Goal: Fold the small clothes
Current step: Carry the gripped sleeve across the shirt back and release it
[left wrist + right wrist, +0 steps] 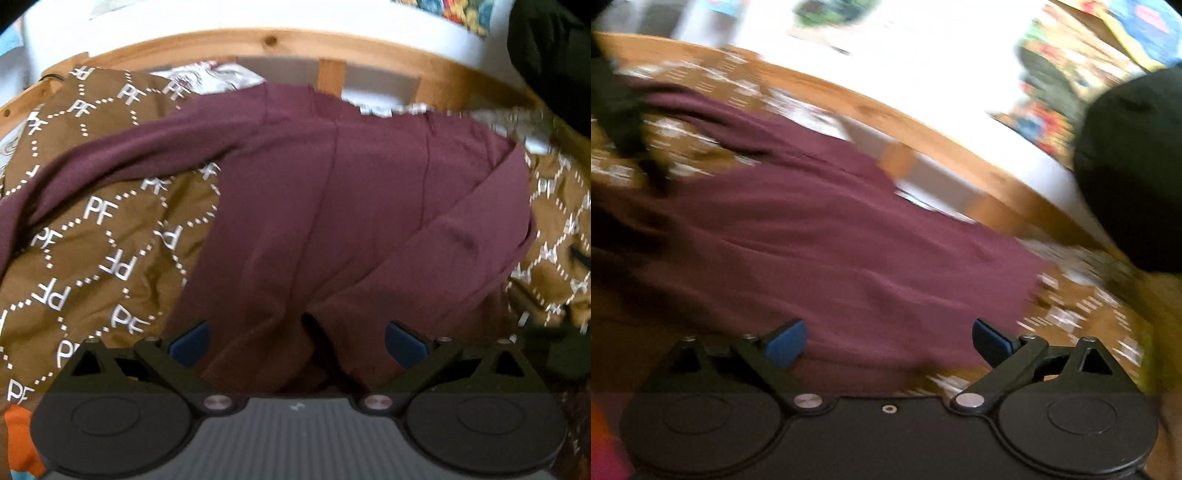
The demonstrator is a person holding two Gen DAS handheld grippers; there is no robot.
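Observation:
A maroon garment (332, 206) lies spread on a brown bedspread with a white letter pattern (92, 236). One long sleeve (110, 155) trails off to the left, and a fold runs diagonally across its right side. My left gripper (297, 347) is open just above the near edge of the garment, its blue pads (188, 347) wide apart with cloth lying between them, not pinched. The right wrist view is blurred. There my right gripper (889, 343) also stands open over the near part of the maroon garment (849, 243), holding nothing.
A wooden bed frame (258, 40) curves along the far side, with a white wall behind it. A black mass (1130, 166) sits at the right beside colourful items (1052, 122). An orange piece (22, 439) lies at the near left. A dark blurred shape (620, 122) crosses the left.

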